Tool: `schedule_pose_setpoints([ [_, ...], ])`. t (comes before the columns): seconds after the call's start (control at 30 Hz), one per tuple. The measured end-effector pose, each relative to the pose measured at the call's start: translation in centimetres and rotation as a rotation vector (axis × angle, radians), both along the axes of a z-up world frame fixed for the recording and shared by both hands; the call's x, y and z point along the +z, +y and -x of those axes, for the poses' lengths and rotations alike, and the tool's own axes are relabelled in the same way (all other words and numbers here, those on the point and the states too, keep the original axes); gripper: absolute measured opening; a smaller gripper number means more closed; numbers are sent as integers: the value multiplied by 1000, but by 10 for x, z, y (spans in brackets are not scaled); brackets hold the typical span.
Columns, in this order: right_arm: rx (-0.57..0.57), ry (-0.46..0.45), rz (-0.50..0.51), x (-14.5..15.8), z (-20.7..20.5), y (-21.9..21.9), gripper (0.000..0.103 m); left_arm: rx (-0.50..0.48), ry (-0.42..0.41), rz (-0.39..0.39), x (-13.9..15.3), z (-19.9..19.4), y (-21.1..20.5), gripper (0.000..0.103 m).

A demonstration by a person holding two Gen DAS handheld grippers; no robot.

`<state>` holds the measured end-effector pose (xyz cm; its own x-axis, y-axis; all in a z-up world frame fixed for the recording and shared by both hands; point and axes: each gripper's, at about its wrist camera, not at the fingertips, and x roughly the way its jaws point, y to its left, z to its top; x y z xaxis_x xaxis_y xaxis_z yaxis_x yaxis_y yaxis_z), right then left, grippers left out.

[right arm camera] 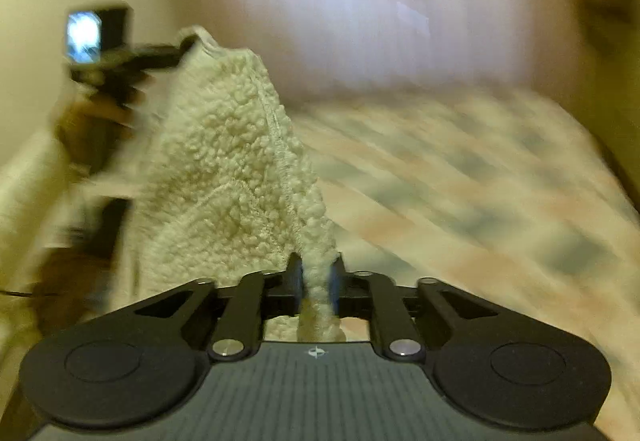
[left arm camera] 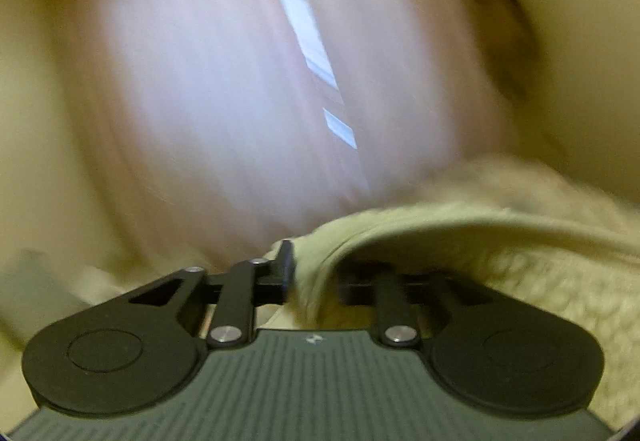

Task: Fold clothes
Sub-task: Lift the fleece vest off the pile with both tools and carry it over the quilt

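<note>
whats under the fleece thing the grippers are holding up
In the right wrist view the cream fleece garment hangs lifted between the right gripper and left gripper. A blurred, checked bedcover shows below and beside it. What lies directly beneath is covered.

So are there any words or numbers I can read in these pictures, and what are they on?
No words or numbers show.
Left gripper body: only a tiny white emblem, no letters.
Right gripper body: the same small emblem.
Fleece garment: no label visible.
The curtain and bed behind are blurred.
</note>
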<state>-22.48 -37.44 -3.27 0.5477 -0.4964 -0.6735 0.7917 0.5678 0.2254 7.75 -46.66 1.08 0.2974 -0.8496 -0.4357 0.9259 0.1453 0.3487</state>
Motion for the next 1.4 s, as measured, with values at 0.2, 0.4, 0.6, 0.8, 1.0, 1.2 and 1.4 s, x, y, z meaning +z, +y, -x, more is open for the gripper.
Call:
schedule_pose_setpoints([
  [0.2,-377,137,-266,-107,137,-25,63,-108,112,-292,-120,58,-2,54],
  [0.4,-480,126,-430,-191,203,19,63,71,353,-495,-220,8,108,58],
  [0.6,-466,122,-544,-280,185,23,63,294,600,-654,-294,-26,241,56],
  [0.8,-395,115,-498,-313,164,29,74,372,858,-656,-339,-46,289,58],
  [1.0,-337,101,-481,-345,162,11,75,433,1001,-617,-369,-36,287,54],
  [1.2,-246,141,-584,-389,164,-13,45,478,967,-566,-380,-10,294,19],
  [1.4,-206,-17,-614,-358,187,-10,8,410,820,-419,-310,2,308,7],
])
